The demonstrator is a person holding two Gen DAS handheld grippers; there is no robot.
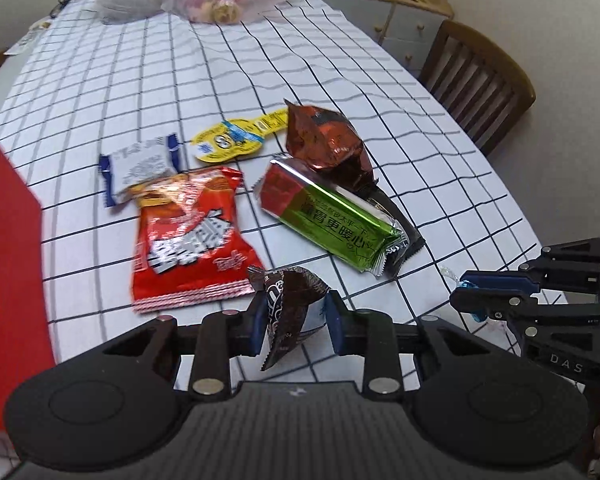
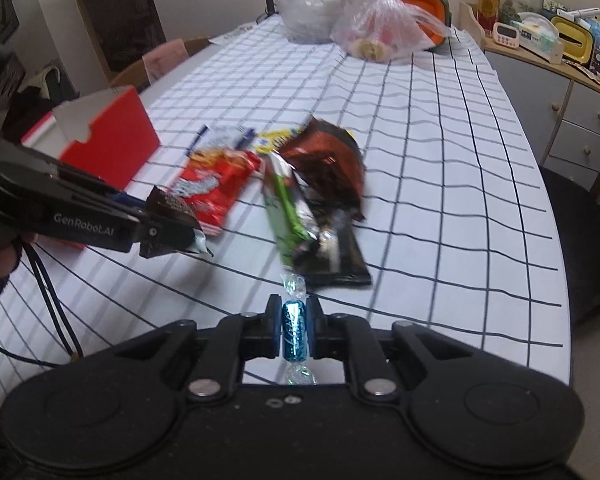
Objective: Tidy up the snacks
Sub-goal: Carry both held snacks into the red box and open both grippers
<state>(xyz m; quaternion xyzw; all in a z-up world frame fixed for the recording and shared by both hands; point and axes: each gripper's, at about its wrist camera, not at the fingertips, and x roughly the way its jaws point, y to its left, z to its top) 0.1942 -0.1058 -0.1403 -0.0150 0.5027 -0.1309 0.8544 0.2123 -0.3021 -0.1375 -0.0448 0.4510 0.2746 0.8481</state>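
My left gripper (image 1: 294,316) is shut on a small dark brown snack packet (image 1: 288,312), held above the table; it also shows in the right wrist view (image 2: 172,220). My right gripper (image 2: 295,328) is shut on a blue foil-wrapped candy (image 2: 295,330). On the checked tablecloth lie a red snack bag (image 1: 188,236), a green and red bar (image 1: 332,220), a brown foil bag (image 1: 324,140), a yellow packet (image 1: 236,136) and a white and blue packet (image 1: 140,164). An open red box (image 2: 108,136) stands left of them.
Two clear plastic bags (image 2: 352,20) sit at the table's far end, with an orange container (image 2: 424,4) behind. Wooden chairs (image 1: 480,80) stand along the right side. A cabinet (image 2: 572,120) with clutter is beyond the table.
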